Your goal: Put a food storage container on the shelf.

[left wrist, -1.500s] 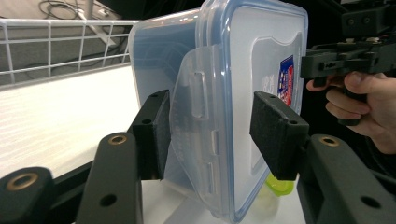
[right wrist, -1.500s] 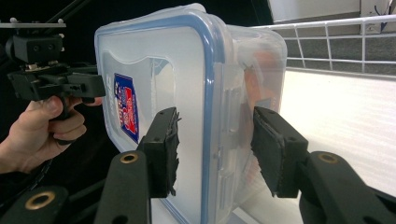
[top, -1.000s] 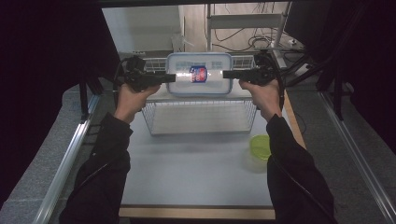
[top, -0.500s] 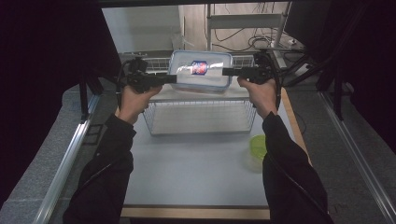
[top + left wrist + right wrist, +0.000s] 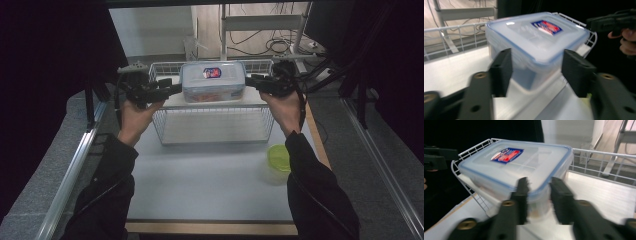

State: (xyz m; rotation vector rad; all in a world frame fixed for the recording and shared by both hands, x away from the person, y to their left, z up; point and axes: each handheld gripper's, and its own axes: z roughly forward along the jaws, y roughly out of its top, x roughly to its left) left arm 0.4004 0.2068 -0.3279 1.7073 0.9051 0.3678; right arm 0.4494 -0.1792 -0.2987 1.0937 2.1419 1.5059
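Now, with the lidded container (image 5: 213, 81) on the wire rack's (image 5: 215, 125) top shelf between both grippers, left fingers (image 5: 501, 70) part-open astride its corner and right fingers (image 5: 522, 192) just closing on its end, squeeze evenly and lift level.

container (image 5: 213, 81) | clear plastic, blue-rimmed lid shut, red-blue label | level | over wire basket (image 5: 215, 125)

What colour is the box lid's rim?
Blue, around a clear lid with a red-and-blue label; clearest in the right gripper view.
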